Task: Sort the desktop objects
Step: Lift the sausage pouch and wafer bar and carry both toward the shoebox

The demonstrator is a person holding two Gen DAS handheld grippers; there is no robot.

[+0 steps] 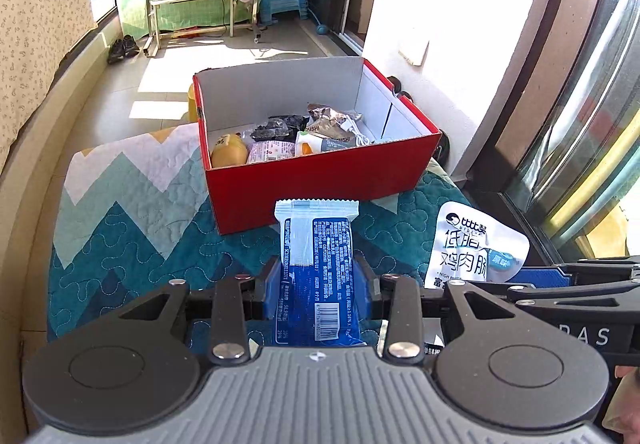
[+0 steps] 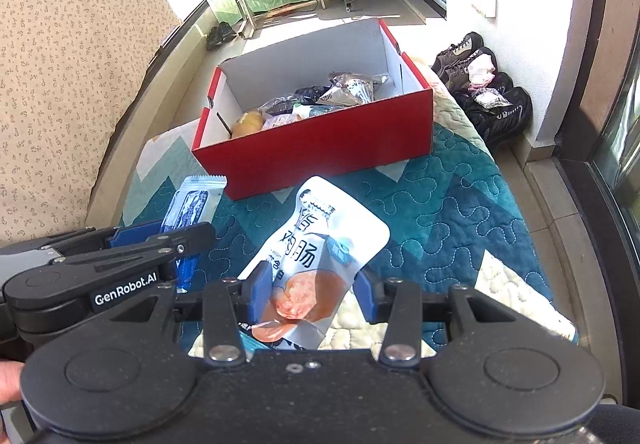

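Outdoors on a sunlit balcony, a person is sorting snacks into a red box point(image 1: 320, 180) that is sitting toward the far end of a quilt-covered surface point(image 1: 132, 212). Both packets are being carried in the air, short of the box, so the step in hand looks like the carry toward it, with neither one dropped in yet.

The box is standing open, white inside, and is already holding a jumble along its near wall: a yellow round item point(image 1: 229, 153), a pink packet point(image 1: 272, 152), dark and silver wrappers point(image 1: 328, 120) and a coil of white cable point(image 1: 354, 128). Its far half is lying bare.

The left gripper point(image 1: 316, 284) is clamping a blue bar point(image 1: 318, 268) lengthways, its crimped end pointing at the box. Just beside it, the right gripper point(image 2: 310, 290) is pinching a white pouch point(image 2: 316, 248) by its lower, orange-printed part, the top of the pouch leaning toward the box.

Next, each packet probably needs lifting over the near red wall and releasing above the bare far half; with the two grippers this close, going one at a time would likely avoid a clash.
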